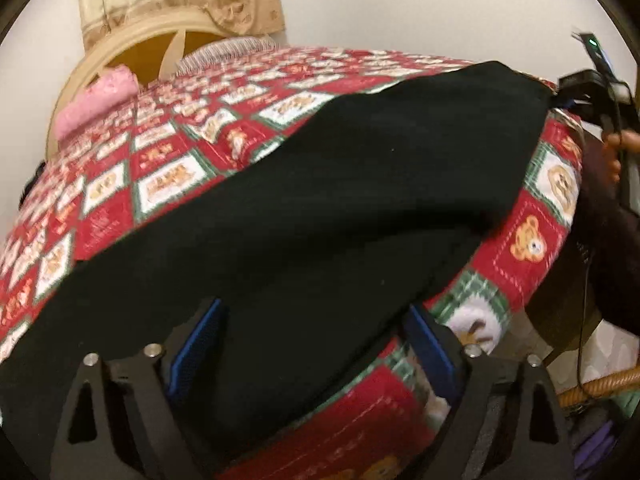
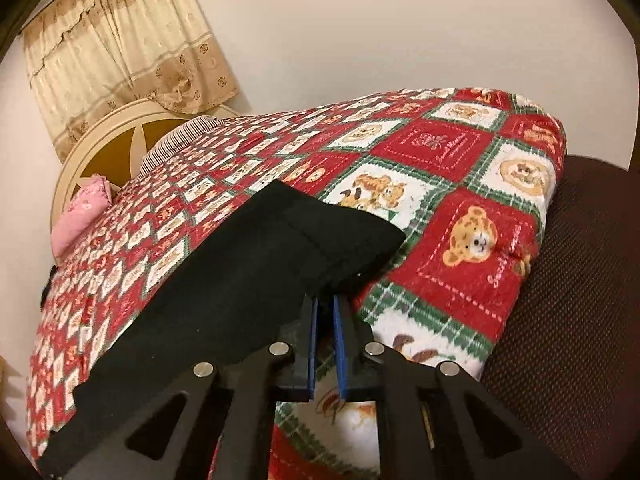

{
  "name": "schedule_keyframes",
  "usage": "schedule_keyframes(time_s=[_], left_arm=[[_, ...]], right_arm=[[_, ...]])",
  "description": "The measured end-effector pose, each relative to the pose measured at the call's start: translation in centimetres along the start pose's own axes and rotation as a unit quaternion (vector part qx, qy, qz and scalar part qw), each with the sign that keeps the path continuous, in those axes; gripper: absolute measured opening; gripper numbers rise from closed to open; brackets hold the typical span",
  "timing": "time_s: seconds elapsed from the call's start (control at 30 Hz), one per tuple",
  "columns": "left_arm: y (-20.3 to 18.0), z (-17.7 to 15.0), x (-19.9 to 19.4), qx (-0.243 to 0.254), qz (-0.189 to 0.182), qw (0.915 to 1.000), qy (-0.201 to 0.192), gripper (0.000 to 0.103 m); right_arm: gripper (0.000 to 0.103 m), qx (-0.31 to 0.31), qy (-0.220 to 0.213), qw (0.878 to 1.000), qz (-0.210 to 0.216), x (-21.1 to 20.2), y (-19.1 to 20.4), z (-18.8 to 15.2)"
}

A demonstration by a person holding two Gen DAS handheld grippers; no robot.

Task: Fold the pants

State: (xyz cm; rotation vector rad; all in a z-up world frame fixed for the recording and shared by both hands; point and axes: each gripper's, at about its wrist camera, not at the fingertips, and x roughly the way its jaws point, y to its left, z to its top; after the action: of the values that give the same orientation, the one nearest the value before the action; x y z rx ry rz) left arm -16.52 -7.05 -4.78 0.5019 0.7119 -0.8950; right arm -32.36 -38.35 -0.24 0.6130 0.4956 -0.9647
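Observation:
The black pants (image 1: 320, 200) lie spread across a red, green and white bear-print quilt (image 1: 168, 184) on a bed. My left gripper (image 1: 316, 308) stands open at the pants' near edge, with black fabric lying between its blue pads (image 1: 200, 344) and no squeeze showing. In the right wrist view the pants (image 2: 240, 280) run away to the left, and my right gripper (image 2: 325, 300) is shut on their near corner. In the left wrist view the right gripper (image 1: 576, 88) shows at the far right end of the pants, a hand (image 1: 616, 148) behind it.
A pink pillow (image 2: 80, 216) and a striped one (image 2: 176, 136) lie by the round cream headboard (image 2: 100, 136), under a beige curtain (image 2: 120, 48). A dark brown mesh seat (image 2: 568, 280) adjoins the bed's right edge. A wicker rim (image 1: 600, 388) and cable hang at bottom right.

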Motion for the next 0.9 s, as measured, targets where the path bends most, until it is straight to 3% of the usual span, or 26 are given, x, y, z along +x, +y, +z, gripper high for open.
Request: schedule_keyframes(time_s=[0.1,0.2,0.3,0.33,0.4,0.47,0.53,0.6,0.67,0.73,0.8,0.83,0.9], left_arm=[[0.1,-1.0,-0.9,0.01,0.013,0.9999,-0.001,0.079],[0.5,-1.1,-1.5,-0.011,0.005,0.9999,-0.01,0.071],[0.1,-1.1,-2.4,-0.006,-0.005,0.9998,-0.016,0.051],[-0.2,-0.9,-2.4,0.001,-0.004,0.9999,-0.017,0.051],[-0.7,-1.1,-3.0,0.021,0.007,0.9996,-0.014,0.053],[-0.3,-1.7,-3.2,0.019,0.016,0.9997,-0.009,0.08],[0.5,-2.4,-3.3,0.008,0.024,0.9997,-0.006,0.082],[1.6,-3.0,-3.6,-0.017,0.003,0.9999,0.001,0.082],[3.7,-3.6,-5.0,-0.074,-0.032,0.9967,-0.011,0.082],[6.0,-4.1,-6.1,-0.127,-0.042,0.9908,-0.021,0.082],[8.3,-4.5,-6.9,-0.162,-0.015,0.9863,-0.03,0.082],[10.3,-4.9,-7.7,-0.186,0.021,0.9815,-0.039,0.082],[13.5,-5.8,-8.7,-0.23,0.074,0.9692,-0.046,0.082]], right_arm=[[0.008,-0.022,-0.004,1.0,-0.01,0.1,0.5,0.0],[0.008,-0.016,-0.003,1.0,-0.002,0.0,0.1,0.1],[0.008,-0.011,-0.001,1.0,0.0,0.1,0.1,0.2],[0.008,-0.012,0.0,1.0,-0.001,0.1,0.1,0.2],[0.008,-0.009,0.0,1.0,0.001,0.0,0.1,0.2],[0.008,-0.006,0.0,1.0,0.005,0.1,0.0,0.2],[0.008,0.0,-0.001,1.0,0.01,-0.2,-0.2,0.1],[0.008,0.017,-0.019,1.0,0.006,-1.7,-0.3,-0.4],[0.008,0.001,-0.058,0.998,-0.004,-3.8,0.5,-1.0],[0.008,-0.043,-0.097,0.994,0.002,-6.3,2.6,-2.2],[0.008,-0.097,-0.093,0.99,0.041,-7.6,5.4,-3.6],[0.008,-0.122,-0.079,0.987,0.07,-7.8,6.9,-4.4],[0.008,-0.157,-0.025,0.973,0.165,-7.8,10.1,-6.3]])
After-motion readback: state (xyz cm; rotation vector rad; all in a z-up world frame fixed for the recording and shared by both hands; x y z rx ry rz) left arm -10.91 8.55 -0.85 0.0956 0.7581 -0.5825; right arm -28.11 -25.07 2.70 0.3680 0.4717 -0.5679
